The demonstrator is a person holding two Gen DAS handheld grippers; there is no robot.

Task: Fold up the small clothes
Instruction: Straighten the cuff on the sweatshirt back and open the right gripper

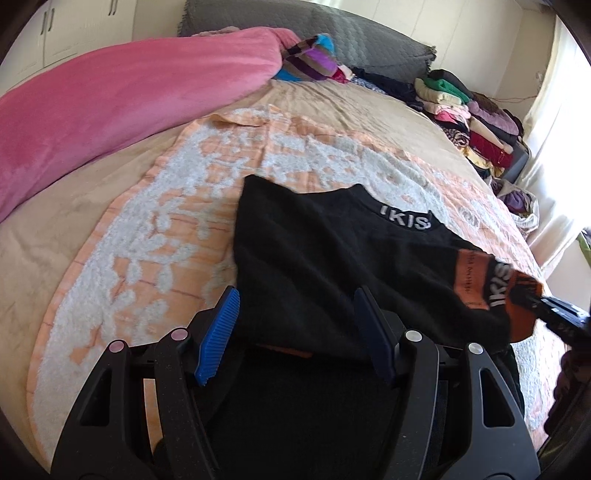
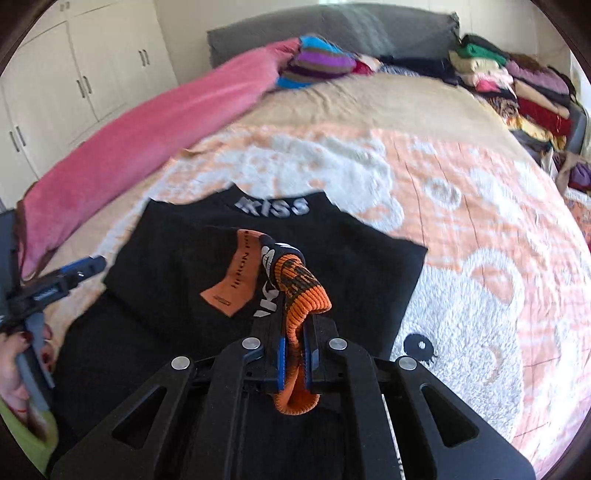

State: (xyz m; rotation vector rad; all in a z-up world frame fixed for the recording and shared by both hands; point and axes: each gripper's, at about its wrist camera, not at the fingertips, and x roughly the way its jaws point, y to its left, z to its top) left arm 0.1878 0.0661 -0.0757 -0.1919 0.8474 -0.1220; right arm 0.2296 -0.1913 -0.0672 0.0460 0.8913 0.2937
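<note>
Bedspread [image 2: 461, 229] bears black top [image 2: 177, 266] reading "KISS"; right tongs [image 2: 295, 332] pinch its orange cuff [image 2: 306, 291].

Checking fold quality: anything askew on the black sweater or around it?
The black sweater lies mostly flat, but its orange cuff is bunched and lifted off the bed, pinched in the right gripper. The left gripper is open over the hem. Nothing spilled or damaged.

A peach-and-white floral blanket [image 1: 155, 236] covers the bed [image 1: 332, 99]. A pink fleece blanket [image 1: 110, 99] lies along its far left edge, beside a striped knit bundle [image 2: 317, 61]. Stacked folded clothes [image 1: 476, 122] line the right side. A grey quilted headboard [image 2: 332, 29] and white wardrobe doors [image 2: 74, 74] stand behind.
</note>
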